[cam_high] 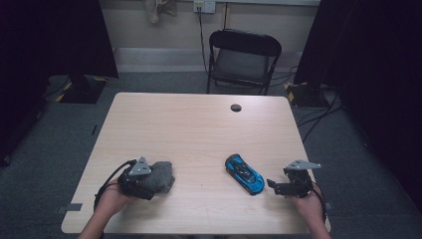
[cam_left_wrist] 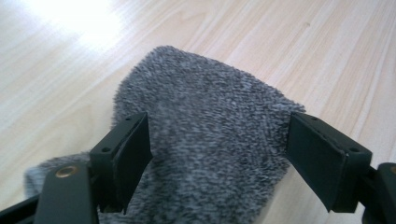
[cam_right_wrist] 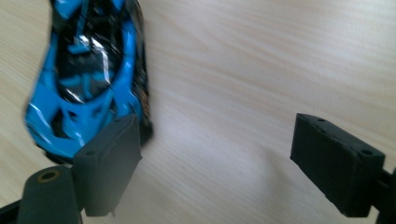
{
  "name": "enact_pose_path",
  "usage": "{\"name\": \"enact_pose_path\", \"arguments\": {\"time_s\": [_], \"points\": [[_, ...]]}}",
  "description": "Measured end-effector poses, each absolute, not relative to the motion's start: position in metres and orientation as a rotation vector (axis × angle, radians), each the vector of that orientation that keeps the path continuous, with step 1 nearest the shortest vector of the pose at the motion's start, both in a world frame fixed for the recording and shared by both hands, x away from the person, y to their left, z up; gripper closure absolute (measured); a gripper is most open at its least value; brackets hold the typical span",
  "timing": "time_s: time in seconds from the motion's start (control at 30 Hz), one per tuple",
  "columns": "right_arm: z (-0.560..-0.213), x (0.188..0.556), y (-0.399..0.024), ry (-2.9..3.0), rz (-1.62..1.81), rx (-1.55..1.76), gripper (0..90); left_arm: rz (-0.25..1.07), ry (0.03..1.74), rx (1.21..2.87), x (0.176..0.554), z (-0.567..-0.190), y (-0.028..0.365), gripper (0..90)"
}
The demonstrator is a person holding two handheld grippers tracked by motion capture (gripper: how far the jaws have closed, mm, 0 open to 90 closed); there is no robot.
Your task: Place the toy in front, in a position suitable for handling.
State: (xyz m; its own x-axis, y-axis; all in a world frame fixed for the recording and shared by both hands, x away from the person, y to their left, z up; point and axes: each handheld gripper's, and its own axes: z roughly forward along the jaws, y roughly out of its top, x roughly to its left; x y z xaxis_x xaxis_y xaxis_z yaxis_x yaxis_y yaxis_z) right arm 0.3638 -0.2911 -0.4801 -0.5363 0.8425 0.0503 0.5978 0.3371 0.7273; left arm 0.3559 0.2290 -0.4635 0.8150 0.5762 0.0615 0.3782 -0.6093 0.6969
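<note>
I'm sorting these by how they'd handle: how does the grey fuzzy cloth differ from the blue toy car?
The grey cloth is soft, fuzzy and lumpy; the toy car is hard, glossy and sharply shaped. The cloth is plain speckled grey; the car is bright blue with black. The cloth lies between the open jaws of the left tool; the car sits just outside the open right tool. Both rest on the table.

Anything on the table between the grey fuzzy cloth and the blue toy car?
Nothing. In the high view the stretch of table between the grey fuzzy cloth and the blue toy car is bare wood.
</note>
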Motion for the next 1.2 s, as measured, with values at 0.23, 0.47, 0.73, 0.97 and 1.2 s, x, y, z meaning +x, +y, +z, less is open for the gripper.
{"name": "enact_pose_path", "arguments": {"time_s": [0.23, 0.47, 0.73, 0.97, 1.2], "points": [[-0.467, 0.365, -0.277, 2.309, 1.071, 1.235, 15.2, 0.296, 0.685, 2.337, 0.365, -0.468, 0.243, 23.1], [-0.462, 0.369, -0.253, 2.375, 1.129, 1.178, 13.6, 0.230, 0.719, 2.359, 0.366, -0.481, 0.240, 21.7], [-0.469, 0.379, -0.218, 2.383, 1.168, 1.161, 13.1, 0.244, 0.744, 2.341, 0.363, -0.483, 0.236, 21.6], [-0.482, 0.389, -0.198, 2.423, 1.089, 1.134, 13.1, 0.234, 0.749, 2.325, 0.363, -0.484, 0.237, 21.2], [-0.493, 0.391, -0.193, 2.423, 1.000, 1.119, 13.7, 0.228, 0.750, 2.320, 0.363, -0.484, 0.238, 21.3]]}}
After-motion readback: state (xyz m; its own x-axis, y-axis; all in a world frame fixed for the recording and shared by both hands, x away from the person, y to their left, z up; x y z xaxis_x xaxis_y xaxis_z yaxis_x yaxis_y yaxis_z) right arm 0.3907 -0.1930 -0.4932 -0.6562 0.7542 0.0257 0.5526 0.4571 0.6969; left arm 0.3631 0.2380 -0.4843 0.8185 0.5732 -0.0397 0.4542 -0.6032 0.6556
